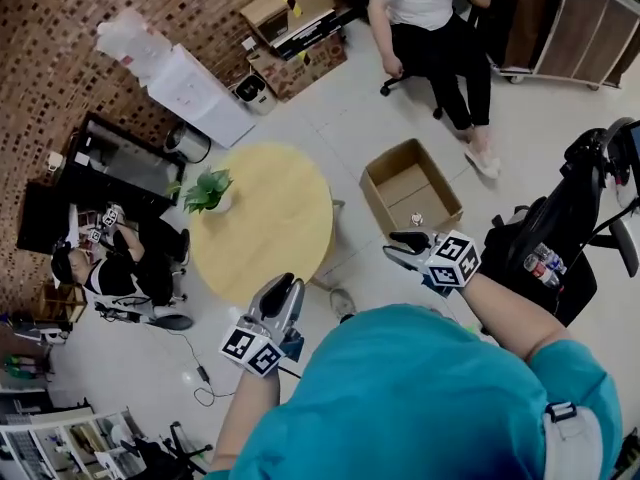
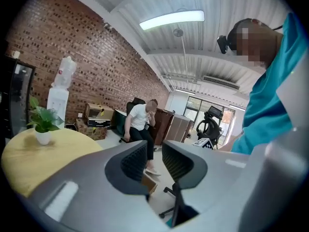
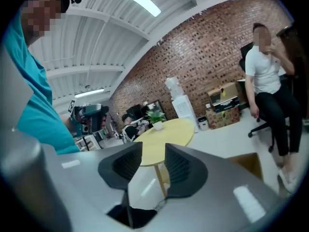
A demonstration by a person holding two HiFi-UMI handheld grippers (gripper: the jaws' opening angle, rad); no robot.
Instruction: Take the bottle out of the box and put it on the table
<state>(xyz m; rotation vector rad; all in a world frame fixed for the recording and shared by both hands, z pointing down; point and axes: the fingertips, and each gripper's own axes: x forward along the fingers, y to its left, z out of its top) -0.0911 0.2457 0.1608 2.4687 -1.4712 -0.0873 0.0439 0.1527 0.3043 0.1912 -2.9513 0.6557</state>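
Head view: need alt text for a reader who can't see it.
Seen from above, a person in a teal top holds two empty grippers: the left gripper near a round yellow table with a potted plant, the right gripper near an open cardboard box with a small bottle inside. Another person sits beyond the box.

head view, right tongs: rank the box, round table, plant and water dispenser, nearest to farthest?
1. cardboard box, on the floor just ahead of the right tongs
2. round table, to their left
3. potted plant, on the table's far-left edge
4. water dispenser, by the brick wall, top left
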